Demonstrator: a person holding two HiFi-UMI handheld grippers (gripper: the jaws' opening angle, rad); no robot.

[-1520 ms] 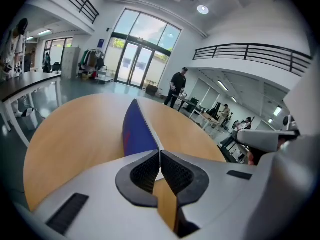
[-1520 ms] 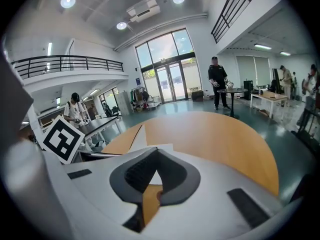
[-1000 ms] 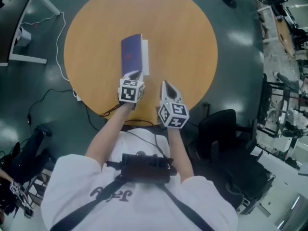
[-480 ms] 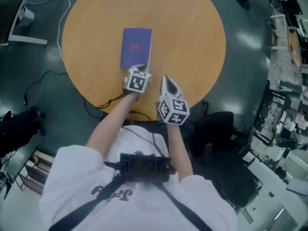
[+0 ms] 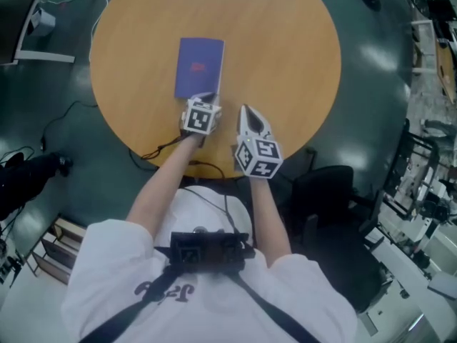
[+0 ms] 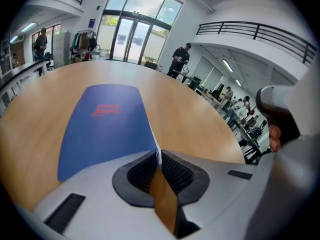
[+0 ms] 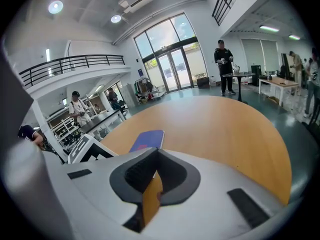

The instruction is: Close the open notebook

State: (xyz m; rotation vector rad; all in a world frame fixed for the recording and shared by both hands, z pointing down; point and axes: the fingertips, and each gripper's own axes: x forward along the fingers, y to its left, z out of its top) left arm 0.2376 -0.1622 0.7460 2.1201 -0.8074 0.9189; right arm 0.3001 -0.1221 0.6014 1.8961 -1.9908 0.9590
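Left gripper (image 6: pixel 158 155) seemingly pinches notebook (image 6: pixel 102 126) at near corner.

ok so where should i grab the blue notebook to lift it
Probably its near right corner, at the page edge, coming in low from the person's side. The notebook lies closed and flat, so only that thin edge gives the fingers a bite; the left gripper is shut there.

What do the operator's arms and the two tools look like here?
Left tool and right tool: light grey moulded shells tapering to a tip, black ribbed pads inside. Each carries a white cube printed with black square markers. Arms are bare below short white T-shirt sleeves.
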